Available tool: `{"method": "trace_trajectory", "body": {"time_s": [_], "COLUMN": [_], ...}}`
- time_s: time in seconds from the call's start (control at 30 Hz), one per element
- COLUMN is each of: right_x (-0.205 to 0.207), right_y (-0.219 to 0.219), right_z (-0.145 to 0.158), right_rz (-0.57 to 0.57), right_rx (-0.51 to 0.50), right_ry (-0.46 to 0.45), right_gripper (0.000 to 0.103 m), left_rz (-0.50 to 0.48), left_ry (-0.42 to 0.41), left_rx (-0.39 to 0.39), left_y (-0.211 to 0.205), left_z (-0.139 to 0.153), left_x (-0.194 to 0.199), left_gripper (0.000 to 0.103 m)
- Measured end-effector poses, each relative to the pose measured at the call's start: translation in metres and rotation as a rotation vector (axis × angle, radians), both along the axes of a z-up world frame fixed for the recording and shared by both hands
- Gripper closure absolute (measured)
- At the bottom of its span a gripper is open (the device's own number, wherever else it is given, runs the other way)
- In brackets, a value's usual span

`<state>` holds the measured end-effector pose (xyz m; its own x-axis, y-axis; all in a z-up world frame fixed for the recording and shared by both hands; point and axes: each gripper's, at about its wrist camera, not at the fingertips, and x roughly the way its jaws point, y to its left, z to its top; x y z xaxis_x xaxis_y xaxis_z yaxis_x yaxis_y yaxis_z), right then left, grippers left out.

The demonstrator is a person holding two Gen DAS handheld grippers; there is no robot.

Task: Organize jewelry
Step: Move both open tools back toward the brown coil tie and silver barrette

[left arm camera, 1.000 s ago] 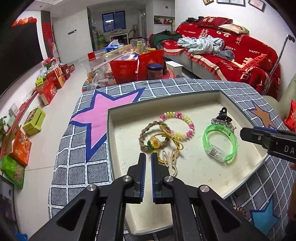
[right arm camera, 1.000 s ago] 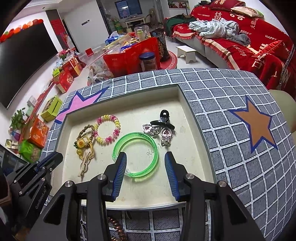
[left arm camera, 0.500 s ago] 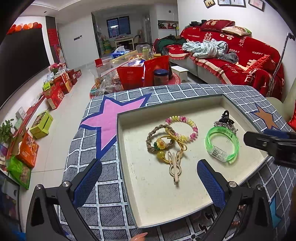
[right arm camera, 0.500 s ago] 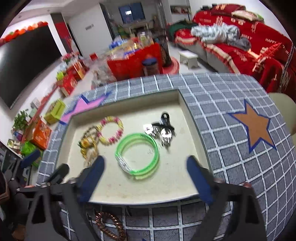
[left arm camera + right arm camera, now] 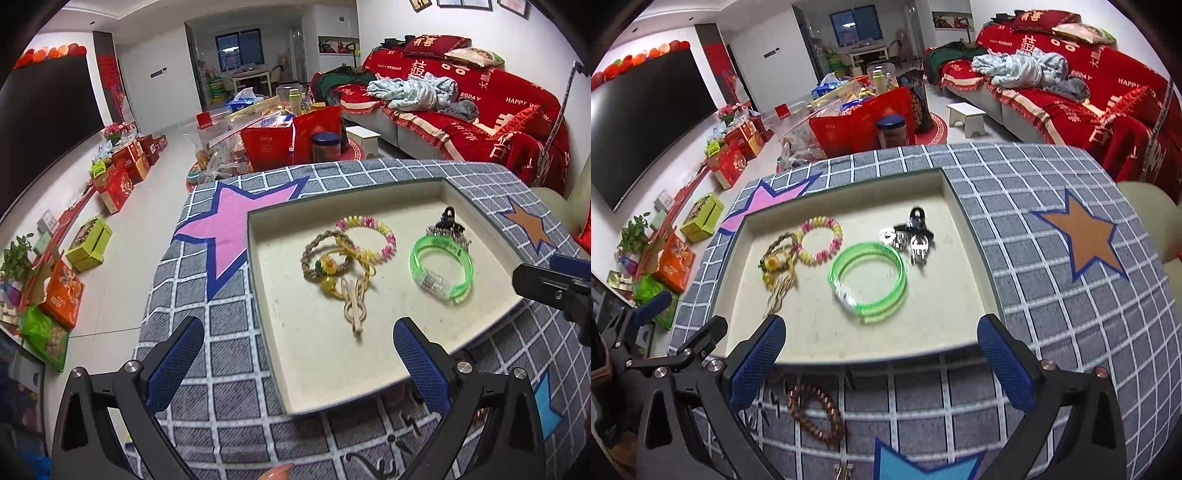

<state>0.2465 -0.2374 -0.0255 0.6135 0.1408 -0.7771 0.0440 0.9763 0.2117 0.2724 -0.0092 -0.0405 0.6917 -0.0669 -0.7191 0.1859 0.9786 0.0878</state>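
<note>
Jewelry lay in the cream tray (image 5: 280,354): a green bangle (image 5: 868,282), a pink bead bracelet (image 5: 365,238) and a black clip (image 5: 916,221). A second before, my left gripper (image 5: 299,354) was pinched shut and my right gripper (image 5: 879,354) was half closed near the bangle. Now I saw both stood wide with nothing between them; the right was still opening. A copper bracelet (image 5: 816,413) sat on the checked cloth (image 5: 1015,206). Behind were a red sofa (image 5: 480,110) and a dark TV (image 5: 646,122).

White walls, pale tiled floor (image 5: 155,192), red-covered sofa (image 5: 480,110), dark screen (image 5: 44,122), far window (image 5: 240,46)
</note>
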Motion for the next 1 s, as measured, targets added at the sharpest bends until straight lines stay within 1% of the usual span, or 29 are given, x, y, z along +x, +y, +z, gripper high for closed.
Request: {"method": "trace_trajectory", "body": {"time_s": [0.17,0.23,0.3,0.4,0.67,0.83,1.0], "right_x": [-0.021,-0.031,-0.041,-0.053,-0.093,-0.115,-0.127], "right_y": [-0.001,-0.001,0.0,0.003,0.01,0.023,0.04], "right_z": [-0.002,-0.004,-0.009,-0.016,-0.038,-0.047,-0.051], "right_rz": [-0.003,-0.001,0.003,0.008,0.017,0.038,0.064], "right_rx": [0.017,0.022,0.024,0.018,0.015,-0.024,-0.067], "right_ry": [0.015,0.022,0.039,0.064,0.12,0.132,0.124], "right_gripper": [0.0,0.0,0.0,0.0,0.0,0.0,0.0], "left_rz": [-0.002,-0.006,-0.031,-0.045,-0.045,-0.057,-0.052], "left_ry": [-0.005,0.013,0.048,0.073,0.159,0.181,0.225], "left_rx": [0.014,-0.004,-0.028,-0.055,-0.118,-0.137,-0.191], "left_y": [0.006,0.01,0.012,0.014,0.014,0.012,0.012], "left_z": [0.004,0.004,0.002,0.0,-0.019,-0.022,-0.025], "left_x": [-0.018,-0.022,-0.029,-0.041,-0.066,-0.071,-0.068], "left_gripper": [0.0,0.0,0.0,0.0,0.0,0.0,0.0]}}
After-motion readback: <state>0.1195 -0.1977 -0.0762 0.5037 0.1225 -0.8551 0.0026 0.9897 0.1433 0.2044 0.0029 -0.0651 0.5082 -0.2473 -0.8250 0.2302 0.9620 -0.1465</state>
